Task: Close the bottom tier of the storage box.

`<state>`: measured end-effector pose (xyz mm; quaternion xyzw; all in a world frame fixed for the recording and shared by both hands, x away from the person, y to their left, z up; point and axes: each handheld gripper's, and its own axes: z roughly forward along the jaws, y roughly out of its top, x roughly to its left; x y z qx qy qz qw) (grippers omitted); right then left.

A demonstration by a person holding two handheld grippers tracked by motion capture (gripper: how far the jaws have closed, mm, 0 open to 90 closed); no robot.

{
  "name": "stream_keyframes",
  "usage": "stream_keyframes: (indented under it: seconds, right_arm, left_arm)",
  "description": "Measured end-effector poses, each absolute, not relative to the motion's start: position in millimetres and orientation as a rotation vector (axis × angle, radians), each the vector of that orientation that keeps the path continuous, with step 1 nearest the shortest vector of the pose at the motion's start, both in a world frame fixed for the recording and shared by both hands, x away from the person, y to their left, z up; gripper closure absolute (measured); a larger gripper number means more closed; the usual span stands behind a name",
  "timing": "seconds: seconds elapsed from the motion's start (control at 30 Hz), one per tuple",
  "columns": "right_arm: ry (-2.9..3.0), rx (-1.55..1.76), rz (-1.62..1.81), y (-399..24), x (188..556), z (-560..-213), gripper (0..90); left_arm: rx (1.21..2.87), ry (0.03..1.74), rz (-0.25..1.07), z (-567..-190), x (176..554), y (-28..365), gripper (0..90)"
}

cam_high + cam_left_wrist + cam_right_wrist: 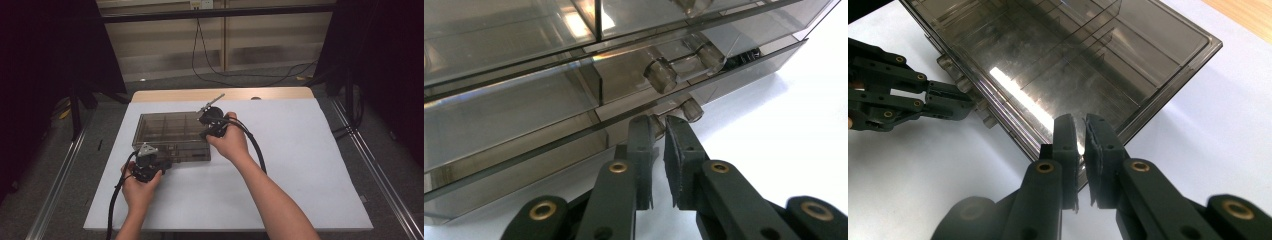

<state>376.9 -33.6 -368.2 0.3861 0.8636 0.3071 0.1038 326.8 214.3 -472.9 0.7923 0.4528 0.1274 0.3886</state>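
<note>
A smoky clear drawer box [165, 127] lies flat on the white table cover [300, 165]. My left gripper [167, 161] is at the box's front face. In the left gripper view its jaws [659, 125] stand nearly together, with a small clear drawer knob [658, 124] pinched at the tips. Other knobs [660, 75] stick out of the drawers above. My right gripper [204, 134] is shut with nothing between its fingers. Its tips [1079, 122] rest on the box's top panel [1073, 60] near the right front edge. The left gripper [965, 100] also shows in the right gripper view.
The white cover runs well beyond the box to the right and front. A wooden table edge [220, 93] shows at the back, with a small dark object [256, 98] on it. Cables [210, 70] lie on the floor behind. Metal rails [55, 185] flank the table.
</note>
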Motion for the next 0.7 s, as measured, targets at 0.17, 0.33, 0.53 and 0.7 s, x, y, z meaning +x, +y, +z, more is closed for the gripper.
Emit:
stream_keyframes:
  seconds: [0.17, 0.33, 0.53, 0.7]
  right_arm:
    - [2.546, 1.139, 0.908, -33.7, 376.8, -368.3, 83.8]
    - [2.539, 1.132, 0.910, -33.4, 376.4, -368.6, 83.4]
    - [2.528, 1.154, 0.937, -36.5, 377.0, -369.7, 80.1]
    - [2.527, 1.136, 0.950, -37.5, 376.4, -370.3, 76.7]
  left_arm:
    - [2.024, 1.141, 0.345, -474.0, 328.4, 213.9, 81.0]
    - [2.023, 1.138, 0.341, -474.6, 330.0, 213.7, 79.9]
    - [2.044, 1.143, 0.338, -476.7, 330.4, 213.7, 76.0]
    - [2.040, 1.141, 0.331, -475.0, 328.5, 217.6, 65.9]
